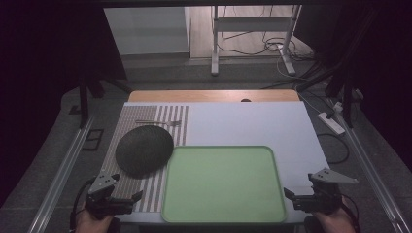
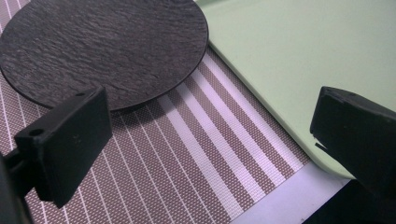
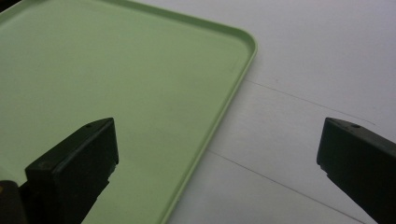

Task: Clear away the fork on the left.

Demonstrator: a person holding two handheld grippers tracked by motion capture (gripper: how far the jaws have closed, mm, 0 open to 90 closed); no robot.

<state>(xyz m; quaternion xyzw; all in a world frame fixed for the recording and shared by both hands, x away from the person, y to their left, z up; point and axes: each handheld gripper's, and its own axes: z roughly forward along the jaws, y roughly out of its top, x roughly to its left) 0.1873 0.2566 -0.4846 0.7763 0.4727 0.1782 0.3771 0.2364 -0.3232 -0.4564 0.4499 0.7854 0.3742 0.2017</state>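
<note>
— Covering the table (image 1: 252, 121), what?
— Green tray (image 1: 223, 184) at the near edge, striped mat (image 1: 145, 145) left, dark plate (image 1: 144, 149) on it, fork (image 1: 159, 123) beyond.
— Hand-held grippers?
— Left hand-held gripper (image 1: 127, 198) and right hand-held gripper (image 1: 293, 196) both spread, empty, flanking the tray.

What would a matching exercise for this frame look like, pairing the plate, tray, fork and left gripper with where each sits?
Things:
1. plate
2. tray
3. fork
4. left gripper

Places:
A. far end of the striped placemat
B. near left corner, jaws apart
C. on the placemat, its edge over the tray's left rim
D. middle of the near table edge

Pairs: 1-C, 2-D, 3-A, 4-B
</note>
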